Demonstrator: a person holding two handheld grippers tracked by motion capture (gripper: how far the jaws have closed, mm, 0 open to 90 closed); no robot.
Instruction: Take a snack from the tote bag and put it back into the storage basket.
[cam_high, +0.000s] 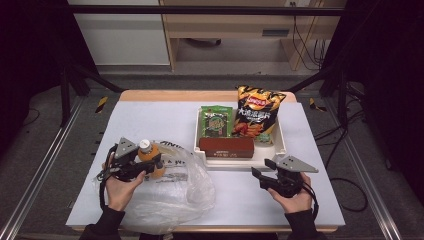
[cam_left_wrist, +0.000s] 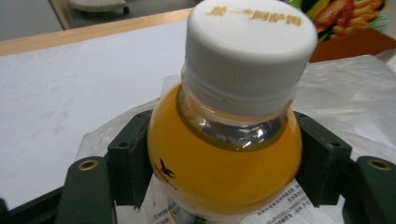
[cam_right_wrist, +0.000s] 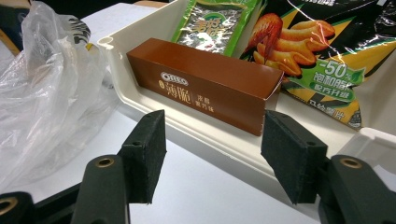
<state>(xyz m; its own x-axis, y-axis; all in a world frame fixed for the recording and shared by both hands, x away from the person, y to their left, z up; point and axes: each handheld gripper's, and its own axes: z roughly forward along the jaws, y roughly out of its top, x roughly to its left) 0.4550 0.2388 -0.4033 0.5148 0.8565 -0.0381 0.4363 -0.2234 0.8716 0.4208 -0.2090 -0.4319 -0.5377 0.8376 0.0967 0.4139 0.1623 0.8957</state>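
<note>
Two grippers work here: the left gripper (cam_high: 141, 165) clasps an orange juice bottle (cam_left_wrist: 224, 154) upright above the clear plastic bag (cam_high: 170, 192) at near left; the right gripper (cam_right_wrist: 212, 154) gapes empty, the brown biscuit box (cam_right_wrist: 210, 91) lying crosswise just beyond it in the white tray (cam_high: 280, 145).

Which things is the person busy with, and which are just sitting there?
Busy with, by the look of it:
orange juice bottle, clamped in the left gripper
plastic bag under it

Just sitting there:
white tray
brown box
green packet
chips bag
right gripper, open
</note>
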